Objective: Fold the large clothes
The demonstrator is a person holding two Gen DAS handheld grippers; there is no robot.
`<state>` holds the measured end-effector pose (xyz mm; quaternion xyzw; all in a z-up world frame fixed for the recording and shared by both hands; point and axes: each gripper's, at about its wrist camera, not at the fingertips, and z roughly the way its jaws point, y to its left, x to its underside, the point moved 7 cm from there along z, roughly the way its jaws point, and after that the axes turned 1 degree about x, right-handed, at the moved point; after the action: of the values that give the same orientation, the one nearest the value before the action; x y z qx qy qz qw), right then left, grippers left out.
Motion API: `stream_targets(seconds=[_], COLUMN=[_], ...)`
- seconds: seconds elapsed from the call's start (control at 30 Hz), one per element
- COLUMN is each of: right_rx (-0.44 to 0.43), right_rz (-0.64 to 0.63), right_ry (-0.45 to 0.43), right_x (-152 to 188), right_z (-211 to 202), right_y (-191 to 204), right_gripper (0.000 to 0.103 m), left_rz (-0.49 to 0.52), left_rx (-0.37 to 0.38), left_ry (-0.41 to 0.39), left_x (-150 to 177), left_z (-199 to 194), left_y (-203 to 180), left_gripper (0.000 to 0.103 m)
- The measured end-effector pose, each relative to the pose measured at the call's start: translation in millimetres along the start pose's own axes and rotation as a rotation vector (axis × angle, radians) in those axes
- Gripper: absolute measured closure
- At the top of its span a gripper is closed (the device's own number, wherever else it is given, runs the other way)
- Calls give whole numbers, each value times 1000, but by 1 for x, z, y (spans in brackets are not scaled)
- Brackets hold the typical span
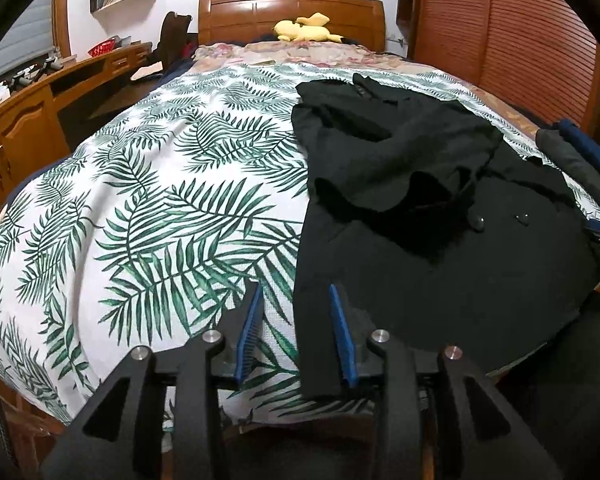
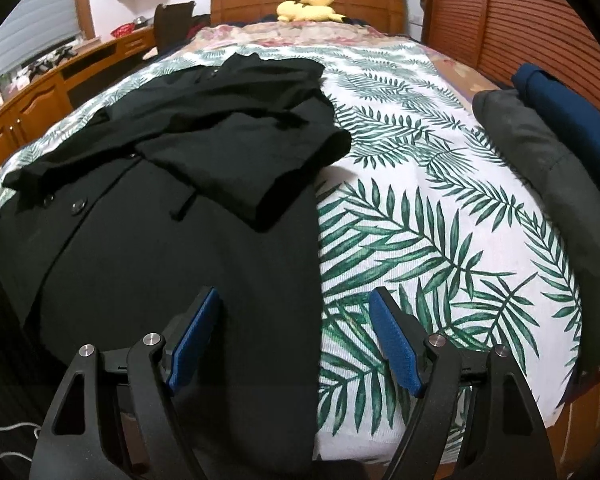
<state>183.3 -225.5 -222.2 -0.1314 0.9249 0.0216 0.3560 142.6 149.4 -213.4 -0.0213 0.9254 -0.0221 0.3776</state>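
A black coat [image 1: 420, 280] [image 2: 160, 260] lies front up on the bed, its buttons showing and both sleeves folded across the chest. Its hem hangs over the near edge of the mattress. My left gripper [image 1: 295, 292] is open at the coat's left hem corner. The coat's edge runs between its blue pads [image 1: 342, 332], and the pads do not press on it. My right gripper [image 2: 294, 296] stands wide open over the coat's right edge near the hem, one pad above the black cloth and the other above the sheet.
The bed wears a white sheet with green leaves [image 1: 160, 200] [image 2: 420, 200]. Folded grey [image 2: 560, 184] and navy [image 2: 572, 120] clothes lie along its right side. A yellow plush toy [image 2: 308, 8] sits by the headboard. A wooden desk [image 1: 28, 120] is left, slatted wardrobe doors [image 2: 520, 20] right.
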Motion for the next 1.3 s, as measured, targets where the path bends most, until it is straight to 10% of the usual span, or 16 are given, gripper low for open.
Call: stream_targets(seconds=[0.13,0.27,1.23,1.3], right_rx=[-34,-123,-175,-174], right_rz=[-13,-21,-62,-70], right_ry=[10,4,-8,-3], right_x=[1,-4,14,12], right_z=[0,-8,-23,-20], right_y=[7,20,50,55], right_gripper=[32,74,77,77], left_rz=[8,20,-34,-29], left_rx=[-13,-30,66,68], left_ry=[-3,-4,45,35], left_x=[0,1,20,21], left_z=[1,3,-8,-8], left_y=[-1,-2,-19,-18], left_gripper=[65,64,63,75])
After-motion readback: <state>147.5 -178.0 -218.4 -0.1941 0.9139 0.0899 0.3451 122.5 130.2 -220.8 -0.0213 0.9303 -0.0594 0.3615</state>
